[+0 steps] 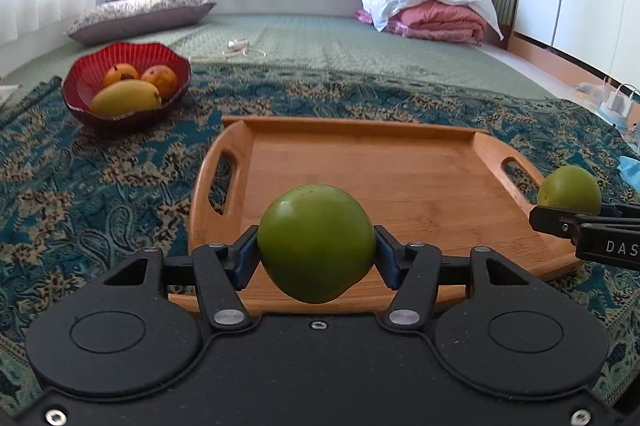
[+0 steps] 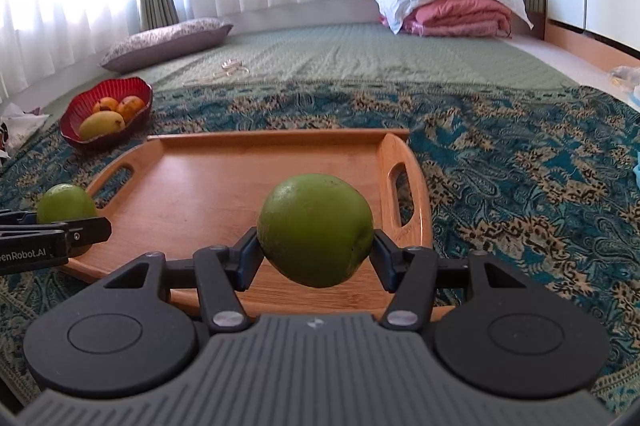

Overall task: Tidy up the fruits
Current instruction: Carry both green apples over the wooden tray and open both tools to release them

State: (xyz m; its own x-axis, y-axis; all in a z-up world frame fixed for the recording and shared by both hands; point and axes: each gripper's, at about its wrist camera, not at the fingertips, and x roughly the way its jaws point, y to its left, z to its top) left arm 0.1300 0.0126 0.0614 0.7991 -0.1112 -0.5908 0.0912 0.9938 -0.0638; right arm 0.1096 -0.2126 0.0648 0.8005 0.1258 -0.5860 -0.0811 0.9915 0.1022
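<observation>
Green fruit [image 1: 316, 242] clamped between left gripper [image 1: 316, 254] pads, seemingly above tray [image 1: 400, 166].

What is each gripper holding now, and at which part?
Each holds one green fruit by its opposite sides: the left gripper the left green fruit, the right gripper the right green fruit.

Bare wooden tray ahead, with open cloth around it.

The wooden tray [image 1: 400, 186] lies empty on the patterned blanket [image 2: 520, 166], its low rim and handle ends the only barrier to entry. The left gripper [image 1: 316, 250] and right gripper [image 2: 316, 246] hang side by side over its near edge, each filled by a green fruit, close enough to crowd one another. A red bowl [image 1: 80, 82] of mangoes stands beyond the tray's far left corner, apart from it. The blanket right of the tray is free.
</observation>
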